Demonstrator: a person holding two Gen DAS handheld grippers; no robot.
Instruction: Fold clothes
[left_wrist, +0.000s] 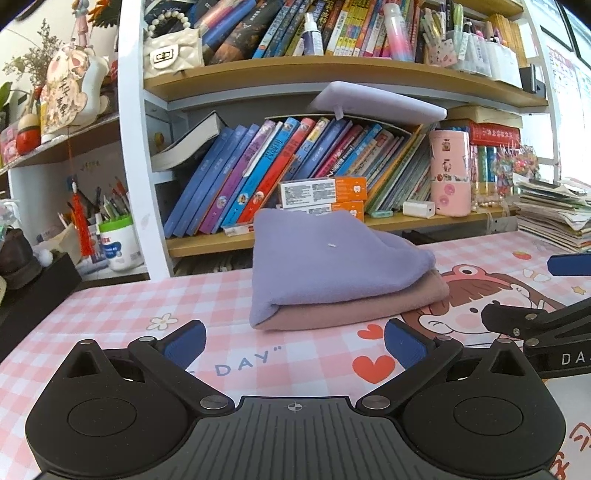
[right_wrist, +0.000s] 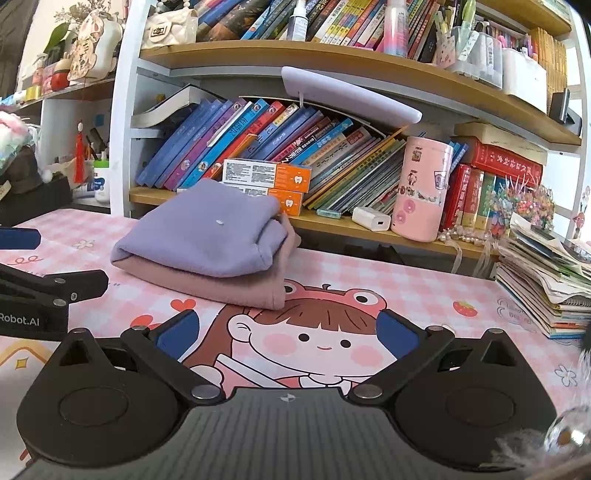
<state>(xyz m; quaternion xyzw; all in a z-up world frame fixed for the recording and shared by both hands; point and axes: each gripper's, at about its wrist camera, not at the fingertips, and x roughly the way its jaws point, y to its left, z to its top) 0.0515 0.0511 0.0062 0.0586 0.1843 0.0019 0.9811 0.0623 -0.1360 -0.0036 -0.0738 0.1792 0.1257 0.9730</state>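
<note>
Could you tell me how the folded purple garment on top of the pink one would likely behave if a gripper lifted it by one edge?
The purple garment looks like soft fleece, so it would probably droop and unfold. It seems light for its bulk. It merely rests on the pink garment, so a sideways push may slide it off or drag both across the desk mat.

The top cloth (left_wrist: 332, 258) is purple, the bottom cloth (left_wrist: 354, 310) is pink. The mat (left_wrist: 147, 302) has pink and white squares.
</note>
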